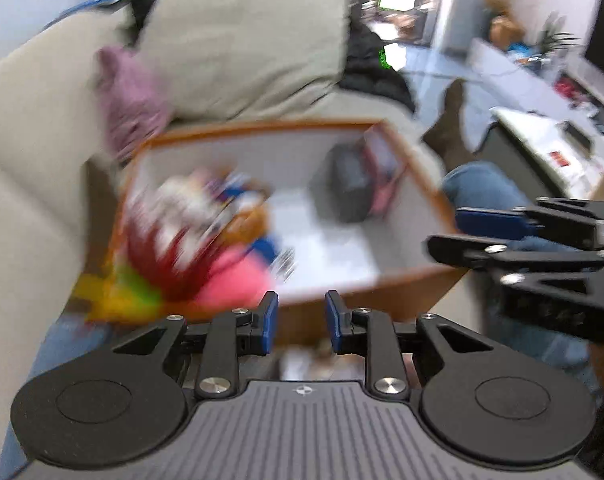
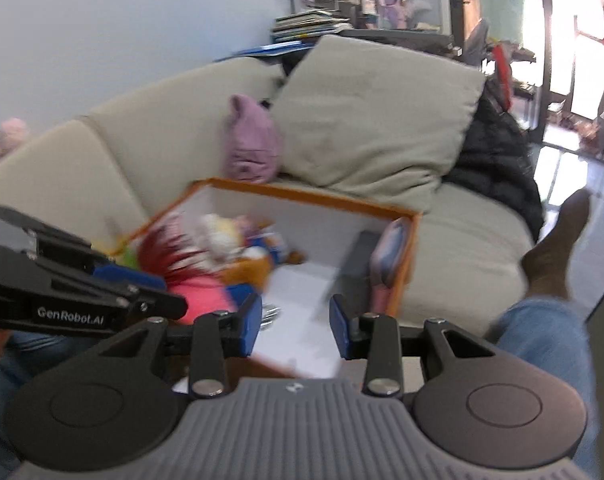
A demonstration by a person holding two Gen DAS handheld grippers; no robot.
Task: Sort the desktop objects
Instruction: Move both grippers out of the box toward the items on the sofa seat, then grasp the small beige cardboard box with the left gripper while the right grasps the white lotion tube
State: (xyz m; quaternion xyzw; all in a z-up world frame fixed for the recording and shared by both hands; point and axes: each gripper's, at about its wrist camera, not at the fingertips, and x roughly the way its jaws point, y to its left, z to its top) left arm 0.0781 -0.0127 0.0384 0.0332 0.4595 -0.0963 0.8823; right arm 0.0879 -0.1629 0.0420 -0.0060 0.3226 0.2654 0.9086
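Both the left gripper (image 1: pixel 302 322) and the right gripper (image 2: pixel 294 327) had their fingers apart and empty, just short of the orange-rimmed box (image 2: pixel 313 196) on the sofa (image 2: pixel 461 236), apparently to pick from the toys (image 2: pixel 206 272) heaped in it, ahead and left of the fingers.

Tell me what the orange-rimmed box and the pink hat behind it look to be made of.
Orange-rimmed box: probably cardboard, matte, with thin flat walls, white inside and orange edges. Pink hat: seemingly knitted or fleecy fabric, soft, fuzzy and slumped against the sofa; blur leaves the weave unclear.
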